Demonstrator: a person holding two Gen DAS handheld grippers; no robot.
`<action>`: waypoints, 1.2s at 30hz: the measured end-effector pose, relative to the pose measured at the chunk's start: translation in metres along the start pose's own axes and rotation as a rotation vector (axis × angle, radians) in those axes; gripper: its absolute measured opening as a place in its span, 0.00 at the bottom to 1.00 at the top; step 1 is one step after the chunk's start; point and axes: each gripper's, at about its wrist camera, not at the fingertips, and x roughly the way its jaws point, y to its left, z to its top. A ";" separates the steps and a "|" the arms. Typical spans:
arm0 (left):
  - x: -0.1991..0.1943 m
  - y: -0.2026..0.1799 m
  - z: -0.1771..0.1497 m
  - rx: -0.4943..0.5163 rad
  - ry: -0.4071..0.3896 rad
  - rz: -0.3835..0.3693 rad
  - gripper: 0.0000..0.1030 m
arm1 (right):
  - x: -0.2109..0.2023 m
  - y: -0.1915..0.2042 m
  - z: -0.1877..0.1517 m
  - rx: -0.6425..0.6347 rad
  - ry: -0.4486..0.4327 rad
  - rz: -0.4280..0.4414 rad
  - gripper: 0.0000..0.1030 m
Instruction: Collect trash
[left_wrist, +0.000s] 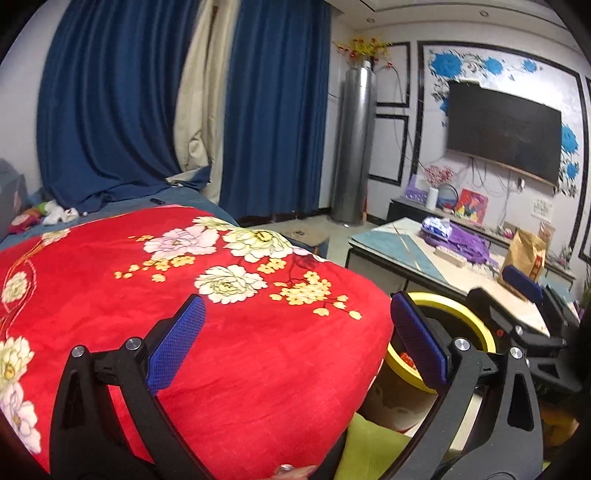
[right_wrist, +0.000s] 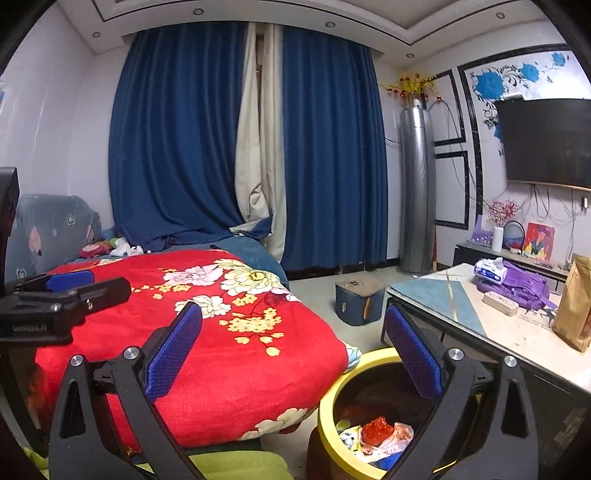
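Yellow-rimmed bin (right_wrist: 328, 406) beside the bed holds wrappers (right_wrist: 380, 435); left tool (left_wrist: 291, 347) and right tool (right_wrist: 295, 354) both spread, empty; a misjudged reach toward table (right_wrist: 517, 332) items risks bumping the bin rim.

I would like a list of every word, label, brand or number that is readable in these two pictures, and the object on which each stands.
Nothing can be read with certainty.
Left gripper, embossed word on its black body: blurred.
Brown paper bag, red label: characters too small.
White packet on the table, blue print: blurred.
Wall sticker below the television: too small.
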 end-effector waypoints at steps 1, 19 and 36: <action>-0.001 0.001 0.000 -0.003 -0.002 0.006 0.89 | 0.000 0.002 -0.001 -0.001 0.004 0.005 0.94; 0.000 0.001 -0.004 0.001 -0.007 0.014 0.89 | 0.005 -0.004 -0.006 0.041 0.029 -0.014 0.94; 0.001 0.001 -0.004 0.003 -0.007 0.014 0.89 | 0.005 -0.010 -0.007 0.054 0.031 -0.021 0.94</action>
